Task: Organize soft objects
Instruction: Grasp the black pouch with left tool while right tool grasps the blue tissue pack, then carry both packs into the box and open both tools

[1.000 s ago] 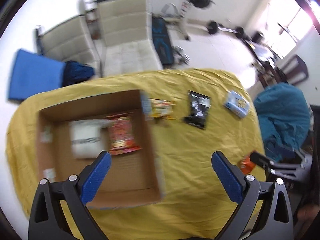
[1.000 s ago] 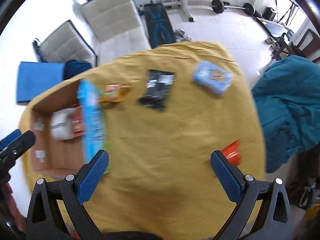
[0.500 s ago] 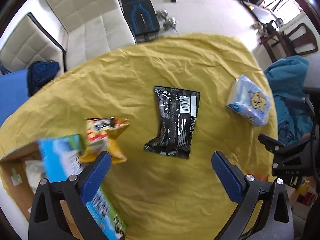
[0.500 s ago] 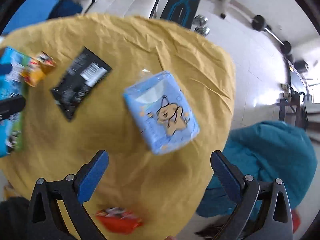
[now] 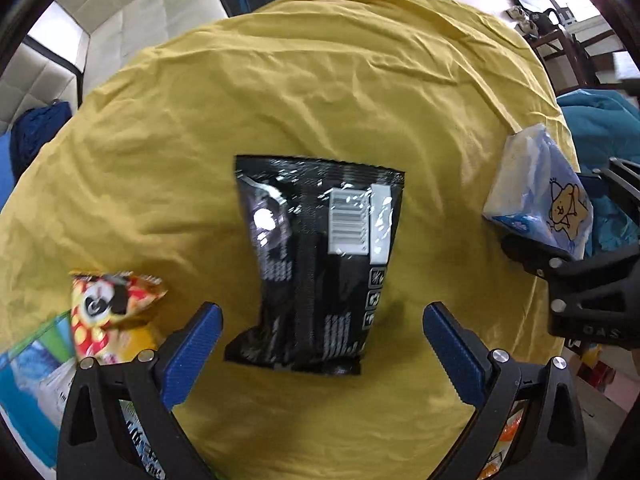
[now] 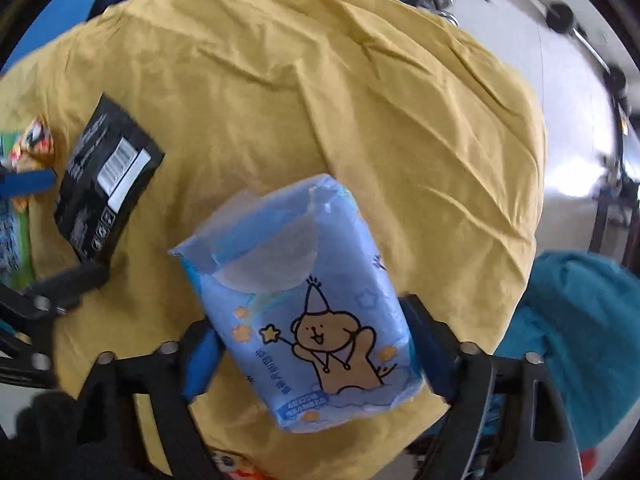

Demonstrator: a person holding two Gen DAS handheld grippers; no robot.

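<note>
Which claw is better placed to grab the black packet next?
Left. The left claw is open and straddles the black packet, while the right claw already has its jaws against the tissue pack.

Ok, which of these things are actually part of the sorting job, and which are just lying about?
Job:
- blue tissue pack, between the right hand-held gripper fingers
- black snack bag, ahead of the open left hand-held gripper
- yellow-red snack bag

Lying about:
- yellow tablecloth
- teal cloth
- white seat cushions
</note>
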